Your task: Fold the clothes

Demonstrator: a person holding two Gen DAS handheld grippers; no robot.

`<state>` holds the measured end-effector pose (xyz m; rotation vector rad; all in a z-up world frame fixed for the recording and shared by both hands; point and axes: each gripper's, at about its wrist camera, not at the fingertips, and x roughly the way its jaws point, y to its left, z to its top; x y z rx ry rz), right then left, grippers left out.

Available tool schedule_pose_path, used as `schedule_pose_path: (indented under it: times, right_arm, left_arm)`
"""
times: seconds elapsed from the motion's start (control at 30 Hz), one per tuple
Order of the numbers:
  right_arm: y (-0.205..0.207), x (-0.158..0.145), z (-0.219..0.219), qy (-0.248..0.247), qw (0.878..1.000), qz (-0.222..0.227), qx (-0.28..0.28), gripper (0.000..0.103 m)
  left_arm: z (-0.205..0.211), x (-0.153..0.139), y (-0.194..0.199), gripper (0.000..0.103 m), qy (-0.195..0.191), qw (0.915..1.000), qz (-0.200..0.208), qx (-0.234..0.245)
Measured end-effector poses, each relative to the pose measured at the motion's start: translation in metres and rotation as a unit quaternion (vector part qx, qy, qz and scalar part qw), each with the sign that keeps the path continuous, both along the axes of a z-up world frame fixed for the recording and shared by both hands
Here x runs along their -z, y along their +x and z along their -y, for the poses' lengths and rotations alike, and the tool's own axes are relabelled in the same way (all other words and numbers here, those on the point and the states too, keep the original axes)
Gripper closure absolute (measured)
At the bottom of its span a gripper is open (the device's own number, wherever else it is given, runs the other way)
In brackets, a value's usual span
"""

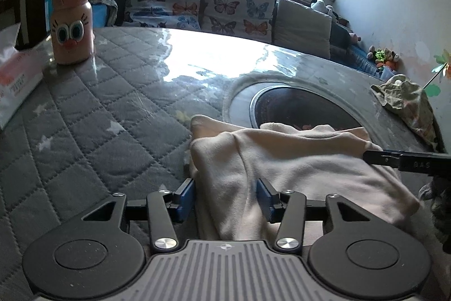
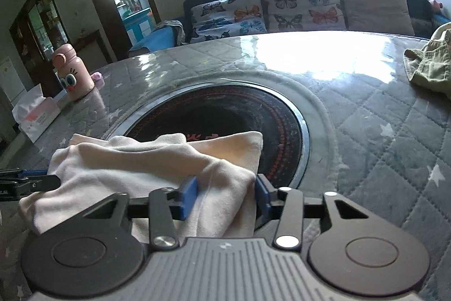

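Note:
A cream-coloured garment (image 1: 296,168) lies bunched on the quilted grey table cover, partly over the round black hotplate (image 1: 298,109). My left gripper (image 1: 225,196) has its blue pads (image 1: 186,196) on either side of the garment's left part, with cloth filling the gap. My right gripper (image 2: 225,196) holds the garment's right part (image 2: 180,168) the same way, its blue pads (image 2: 190,196) pressed against the cloth. The right gripper's black finger shows at the right edge of the left wrist view (image 1: 406,160). The left gripper shows at the left edge of the right wrist view (image 2: 25,182).
A pink cartoon-face bottle (image 1: 72,24) and a tissue box (image 1: 17,81) stand at the table's left. A crumpled olive garment (image 1: 406,103) lies at the right edge. A sofa with butterfly cushions (image 1: 203,7) runs behind the table. The hotplate's steel rim (image 2: 303,131) sits in the centre.

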<state>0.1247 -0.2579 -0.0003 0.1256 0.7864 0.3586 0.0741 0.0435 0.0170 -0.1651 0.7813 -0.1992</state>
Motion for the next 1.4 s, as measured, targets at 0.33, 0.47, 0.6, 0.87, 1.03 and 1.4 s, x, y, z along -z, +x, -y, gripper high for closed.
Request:
schedule_pose_path:
  times: [0.33,0.47,0.6,0.87,1.03,1.4]
  right_arm:
    - [-0.007,-0.012,-0.007,0.007,1.000,0.012,-0.005,0.090]
    - [-0.011,-0.018,-0.012,-0.003,1.000,0.020,-0.006,0.090]
    - [-0.013,-0.022,-0.016,-0.006,1.000,0.025,-0.006,0.091]
    - [-0.017,-0.032,-0.024,-0.013,0.999,0.035,-0.014,0.092]
    - [-0.019,-0.050,-0.041,-0.012,0.998,0.054,-0.040,0.093]
    - [-0.005,-0.071,-0.125,-0.003,0.989,0.073,-0.129,0.093]
  left_arm:
    - [-0.004,0.001,-0.003,0.074,-0.045,0.9987,-0.011,-0.023]
    - [-0.001,-0.001,-0.007,0.065,-0.026,0.9991,0.000,-0.035]
    - [-0.002,0.000,-0.009,0.063,-0.024,0.9988,0.006,-0.043]
    - [-0.005,0.000,-0.010,0.086,-0.047,0.9981,0.017,-0.036]
    - [-0.018,-0.016,-0.028,0.087,-0.046,0.9968,0.047,-0.046]
    - [-0.082,-0.049,-0.062,0.087,-0.031,0.9886,0.089,-0.117]
